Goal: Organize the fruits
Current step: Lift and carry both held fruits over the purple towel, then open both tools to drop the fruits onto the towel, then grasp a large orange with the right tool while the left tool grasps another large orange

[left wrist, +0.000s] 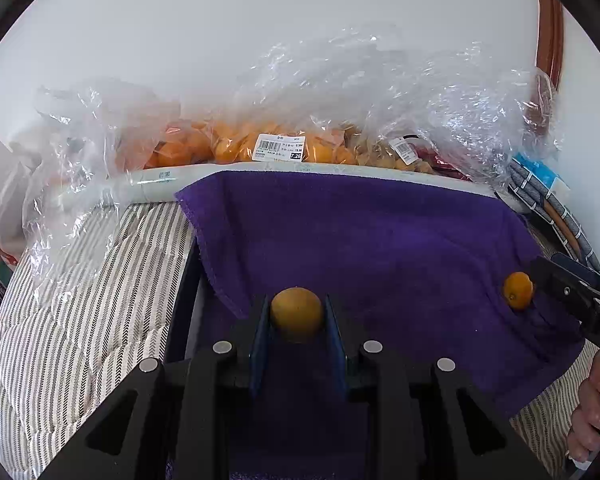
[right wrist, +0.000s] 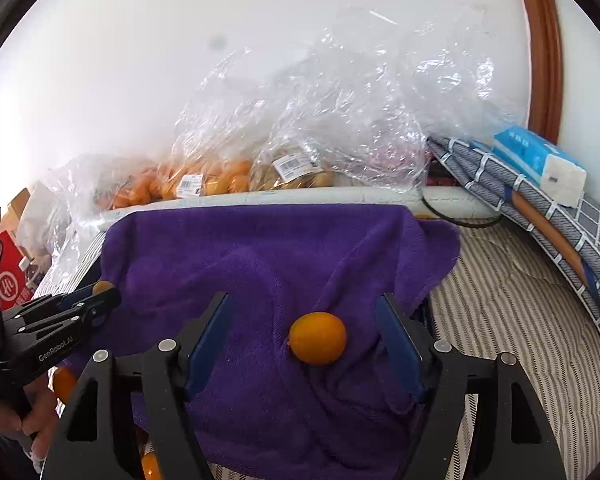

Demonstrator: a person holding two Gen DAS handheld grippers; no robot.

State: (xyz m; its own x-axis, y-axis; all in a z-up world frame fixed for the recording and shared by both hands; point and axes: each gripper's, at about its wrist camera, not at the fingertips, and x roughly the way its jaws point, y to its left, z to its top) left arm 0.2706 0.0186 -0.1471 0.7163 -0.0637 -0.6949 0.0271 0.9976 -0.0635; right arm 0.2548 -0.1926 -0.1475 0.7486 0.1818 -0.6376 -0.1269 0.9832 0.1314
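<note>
The purple towel (right wrist: 260, 264) is mostly bare in the middle and at the back, so a hand could pass there. One small orange fruit (right wrist: 318, 338) lies loose on it, right between the wide-apart fingers (right wrist: 208, 340) of the right gripper (right wrist: 304, 344), touching neither. On the left side the left gripper (left wrist: 296, 320) is in the way, pinching a brownish fruit (left wrist: 296, 314). Behind the towel a white edge (right wrist: 340, 196) runs across, and crinkly clear bags (right wrist: 340, 120) full of fruit are piled along the wall, blocking the back. To the right, the striped bed cover (right wrist: 520, 320) is free until the folded checked cloth (right wrist: 560, 216) and the blue tissue pack (right wrist: 540, 160).
</note>
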